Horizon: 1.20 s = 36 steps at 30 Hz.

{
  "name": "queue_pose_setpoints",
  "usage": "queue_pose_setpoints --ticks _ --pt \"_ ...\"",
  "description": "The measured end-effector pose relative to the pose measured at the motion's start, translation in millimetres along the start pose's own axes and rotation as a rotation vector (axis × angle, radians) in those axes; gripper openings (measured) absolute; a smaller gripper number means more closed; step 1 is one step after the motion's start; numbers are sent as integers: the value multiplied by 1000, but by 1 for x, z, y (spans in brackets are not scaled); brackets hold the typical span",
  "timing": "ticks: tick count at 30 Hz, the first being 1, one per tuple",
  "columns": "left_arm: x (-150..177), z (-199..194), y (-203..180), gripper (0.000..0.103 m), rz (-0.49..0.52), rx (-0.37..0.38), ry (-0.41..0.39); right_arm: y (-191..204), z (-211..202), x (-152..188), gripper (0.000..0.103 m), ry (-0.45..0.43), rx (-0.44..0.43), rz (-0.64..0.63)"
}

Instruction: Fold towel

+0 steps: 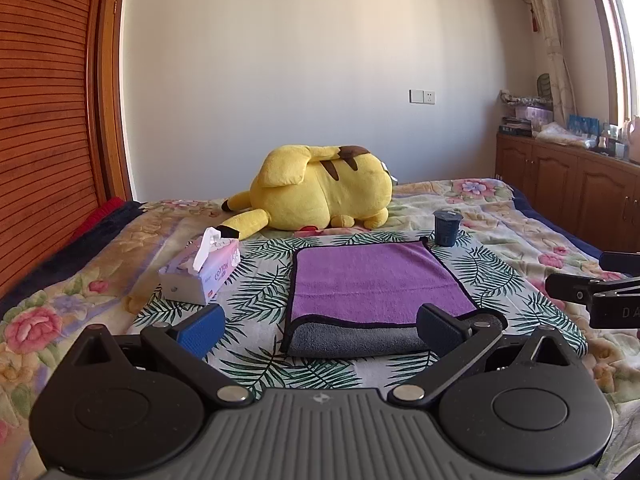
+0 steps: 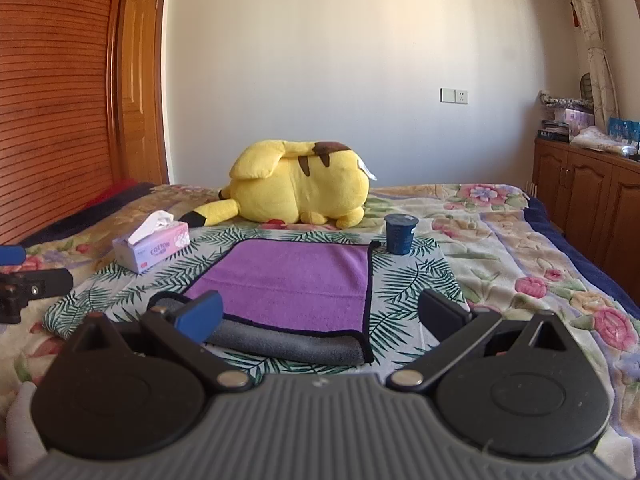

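The left gripper (image 1: 318,330) stands wide, holding nothing, its blue and dark fingers apart just short of the towel's near edge. The right gripper (image 2: 320,316) is spread the same way and also empty, low over the bed.

The towel (image 1: 378,280) lies at 12 o'clock from both claws, on the palm-leaf cloth (image 1: 256,292). It looks folded once already: a purple face on top, a grey layer rolling out along the near side, black trim around it.

What could go wrong, as I judge it: a pinch at the near edge may catch only the top purple layer and leave the grey one behind, so the fold opens instead of doubling. Closing too deep could also pick up the leaf cloth beneath (it sits loose on the blanket (image 2: 520,248)) and drag everything. A fold carried toward 12 o'clock could knock the dark cup (image 1: 446,228), which stands upright just beside the towel's far right corner, at about 1 o'clock.

Containers: the cup's contents cannot be seen, since its top appears covered. The tissue box (image 1: 202,272) at 10 o'clock has a white tissue sticking up from its slot. A yellow plush toy (image 1: 324,192) lies beyond.
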<state>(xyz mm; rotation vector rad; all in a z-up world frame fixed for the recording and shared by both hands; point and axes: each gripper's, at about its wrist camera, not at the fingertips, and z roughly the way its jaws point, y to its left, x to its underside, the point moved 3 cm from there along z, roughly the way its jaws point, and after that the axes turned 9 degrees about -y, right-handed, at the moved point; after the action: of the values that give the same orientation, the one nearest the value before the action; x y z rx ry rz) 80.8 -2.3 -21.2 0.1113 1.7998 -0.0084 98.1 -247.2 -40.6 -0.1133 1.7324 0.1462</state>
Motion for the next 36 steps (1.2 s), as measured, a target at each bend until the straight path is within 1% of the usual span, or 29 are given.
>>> queue_pose_setpoints --ticks 4,10,18,28,29,30,32,36 --pt "1 10 1 87 -11 18 25 0 10 2 103 30 -3 -5" --pt "0 25 6 87 -36 41 40 -1 27 6 103 71 -14 -20" --pt "3 52 13 87 -49 38 80 1 53 12 103 127 -34 -46" --pt "13 85 17 87 -34 50 123 -3 80 18 102 177 -54 -30" --pt "14 89 17 86 -34 51 129 -3 83 18 101 182 -58 -26" --pt "15 91 17 85 -33 53 135 -2 85 19 96 185 -62 -26" --pt "16 98 17 84 -27 56 144 -3 91 20 93 196 -71 -31" --pt "20 108 18 80 -14 61 165 -5 101 22 92 207 -72 -25"
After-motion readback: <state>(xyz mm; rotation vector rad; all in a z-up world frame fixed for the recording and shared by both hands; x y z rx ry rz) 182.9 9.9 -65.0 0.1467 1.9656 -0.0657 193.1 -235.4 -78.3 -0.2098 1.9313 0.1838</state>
